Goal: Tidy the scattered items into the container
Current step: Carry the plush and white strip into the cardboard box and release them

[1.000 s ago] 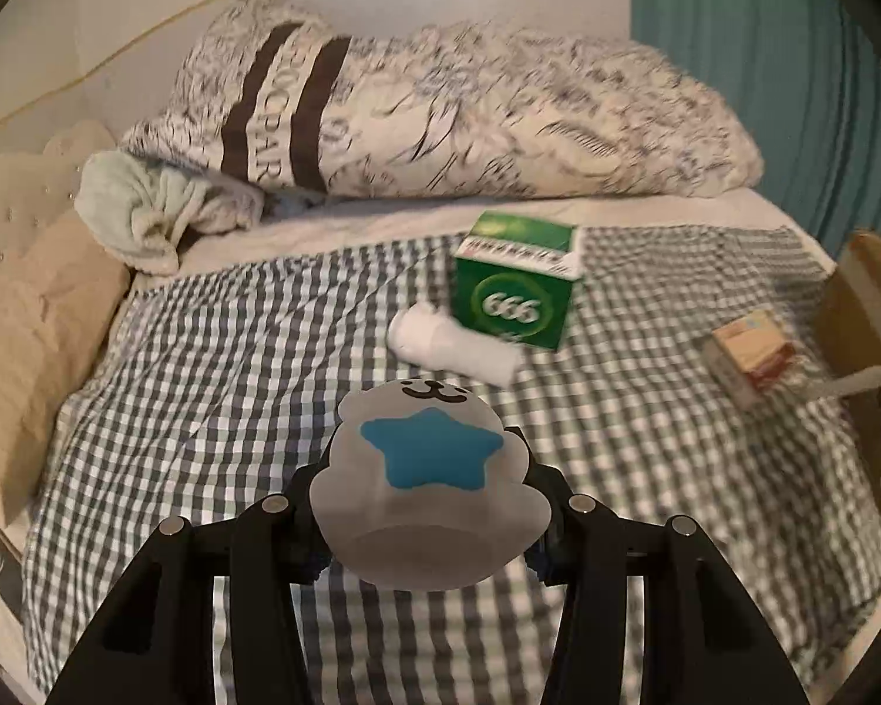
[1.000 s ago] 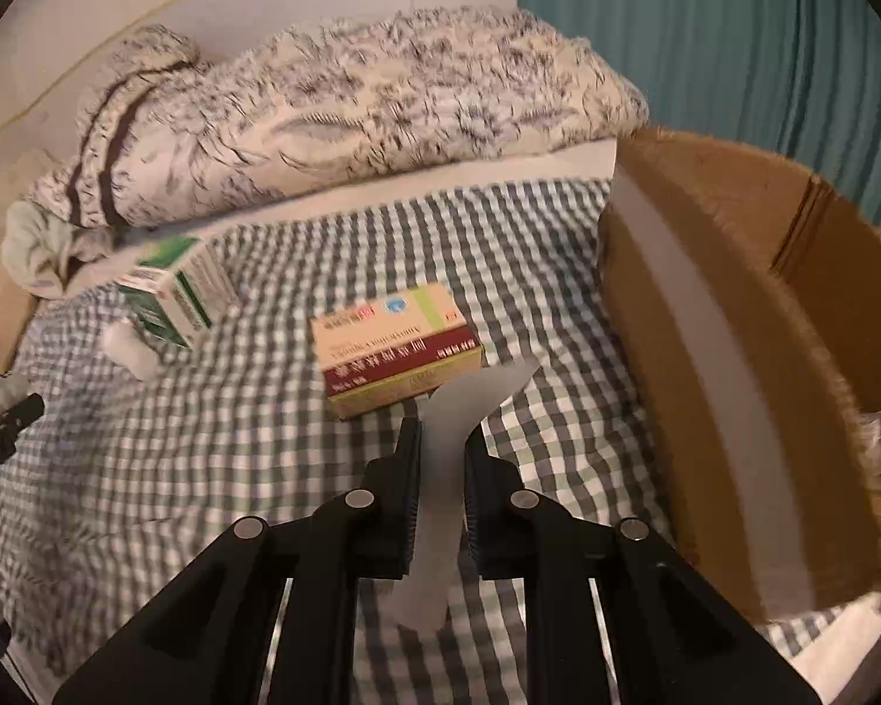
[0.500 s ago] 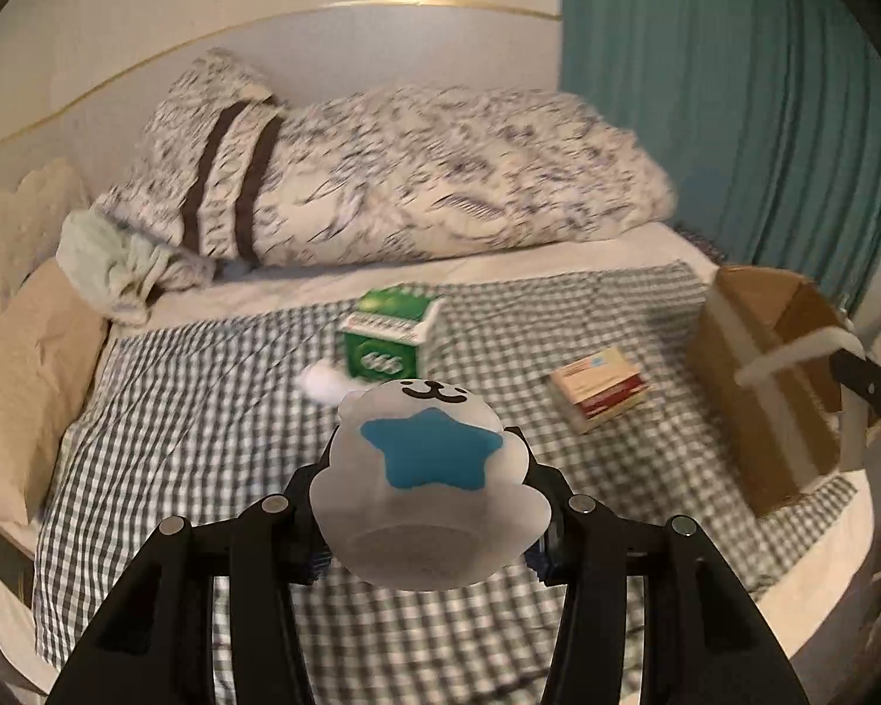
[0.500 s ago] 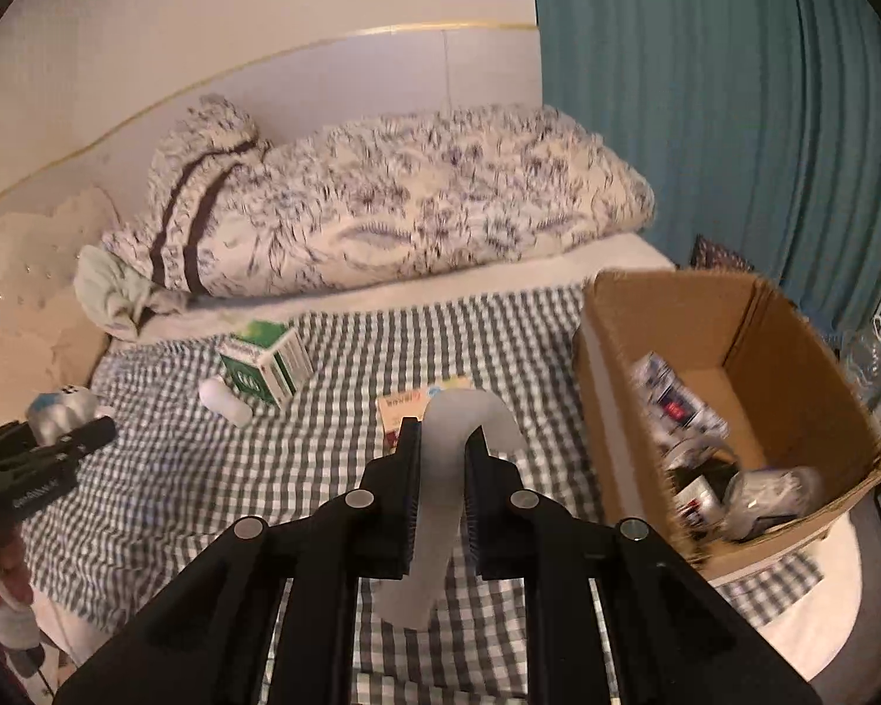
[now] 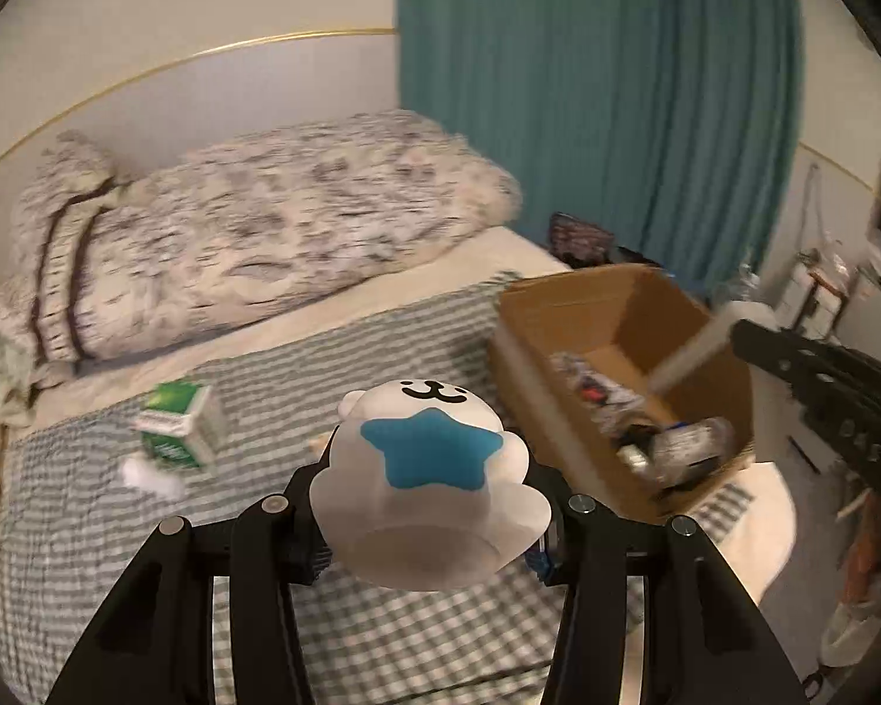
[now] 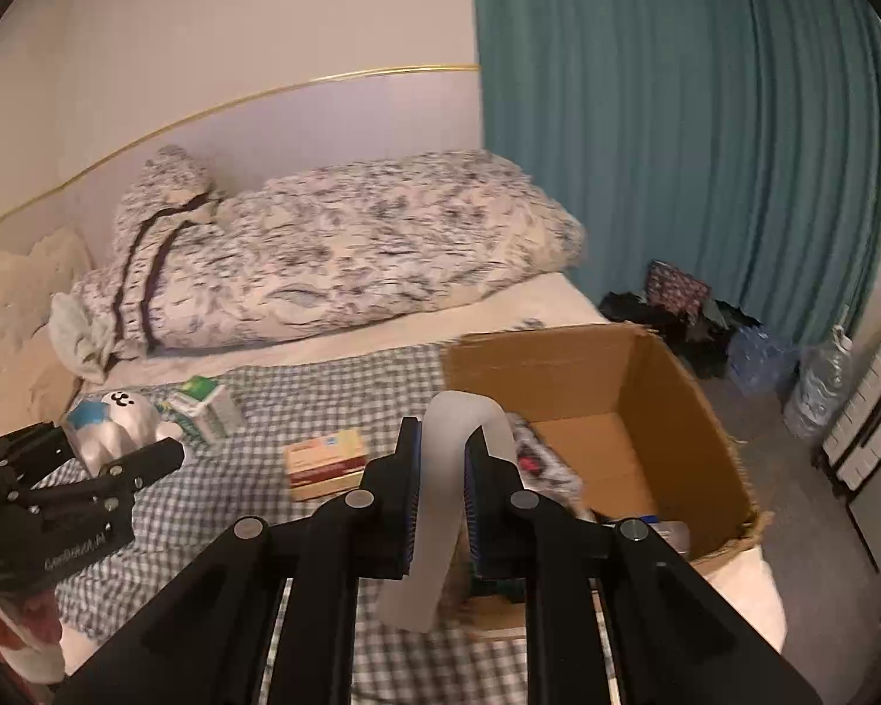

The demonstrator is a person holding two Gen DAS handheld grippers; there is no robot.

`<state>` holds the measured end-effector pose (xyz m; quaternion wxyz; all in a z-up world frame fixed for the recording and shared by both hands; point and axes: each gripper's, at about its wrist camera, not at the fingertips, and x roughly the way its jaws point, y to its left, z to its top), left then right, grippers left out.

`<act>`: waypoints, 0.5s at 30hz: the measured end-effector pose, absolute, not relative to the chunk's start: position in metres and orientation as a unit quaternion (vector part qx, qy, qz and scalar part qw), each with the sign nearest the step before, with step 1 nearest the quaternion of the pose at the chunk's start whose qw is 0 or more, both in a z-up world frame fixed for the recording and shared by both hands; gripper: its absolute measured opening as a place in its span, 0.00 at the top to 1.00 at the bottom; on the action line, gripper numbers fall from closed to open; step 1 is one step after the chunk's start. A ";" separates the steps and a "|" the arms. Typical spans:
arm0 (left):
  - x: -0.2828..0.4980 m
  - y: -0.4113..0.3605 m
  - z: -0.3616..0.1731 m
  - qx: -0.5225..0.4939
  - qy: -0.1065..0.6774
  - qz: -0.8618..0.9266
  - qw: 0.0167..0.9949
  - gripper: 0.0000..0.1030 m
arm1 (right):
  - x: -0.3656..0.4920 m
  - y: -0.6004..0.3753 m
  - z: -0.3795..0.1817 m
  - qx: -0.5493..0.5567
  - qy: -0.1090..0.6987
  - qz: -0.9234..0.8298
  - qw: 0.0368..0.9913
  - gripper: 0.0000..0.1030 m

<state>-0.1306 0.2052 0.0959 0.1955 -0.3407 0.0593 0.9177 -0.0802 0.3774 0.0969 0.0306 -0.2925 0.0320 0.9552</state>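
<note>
Both grippers have risen off the checked blanket [image 6: 252,505] since a second ago, so the cardboard box [image 6: 663,388], earlier seen only side-on, now shows its open top and contents. Left gripper [image 5: 426,520] is clamped on a white seal toy [image 5: 426,458] with a blue star on its belly; the toy sits upright between the fingers, held above the blanket to the left of the box. Right gripper [image 6: 440,505] is nearly closed, pinching a thin curved white plastic strip [image 6: 440,470] held over the near-left corner of the box; in the left wrist view its far end reaches over the box opening. Several wrapped items already lie inside the box, too blurred to name. On the blanket left of the box: a red-and-tan carton [image 6: 326,461] lying flat, nearest the box; farther left a green-and-white carton [image 5: 176,426], with a small white bottle [image 5: 150,473] just beside it. Patterned duvet [image 6: 346,258] is heaped behind, teal curtain [image 6: 675,135] beyond the box.
</note>
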 end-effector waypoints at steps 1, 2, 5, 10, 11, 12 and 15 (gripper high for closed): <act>-0.132 0.219 0.094 -0.344 0.059 0.914 0.209 0.51 | -0.081 0.389 0.095 -0.294 0.036 0.954 0.038 0.87; -0.134 0.232 0.092 -0.347 0.061 0.909 0.221 0.51 | -0.082 0.398 0.093 -0.295 0.038 0.954 0.042 0.87; -0.137 0.265 0.087 -0.348 0.072 0.903 0.242 0.51 | -0.087 0.426 0.084 -0.303 0.047 0.950 0.054 0.87; -0.145 0.318 0.071 -0.354 0.080 0.886 0.287 0.51 | -0.094 0.464 0.064 -0.324 0.063 0.941 0.071 0.88; -0.146 0.326 0.068 -0.357 0.083 0.884 0.289 0.51 | -0.095 0.471 0.060 -0.328 0.068 0.940 0.073 0.88; -0.147 0.333 0.064 -0.358 0.085 0.883 0.292 0.51 | -0.097 0.479 0.056 -0.332 0.075 0.937 0.075 0.88; -0.150 0.351 0.052 -0.367 0.086 0.876 0.303 0.51 | -0.101 0.491 0.047 -0.339 0.093 0.933 0.078 0.88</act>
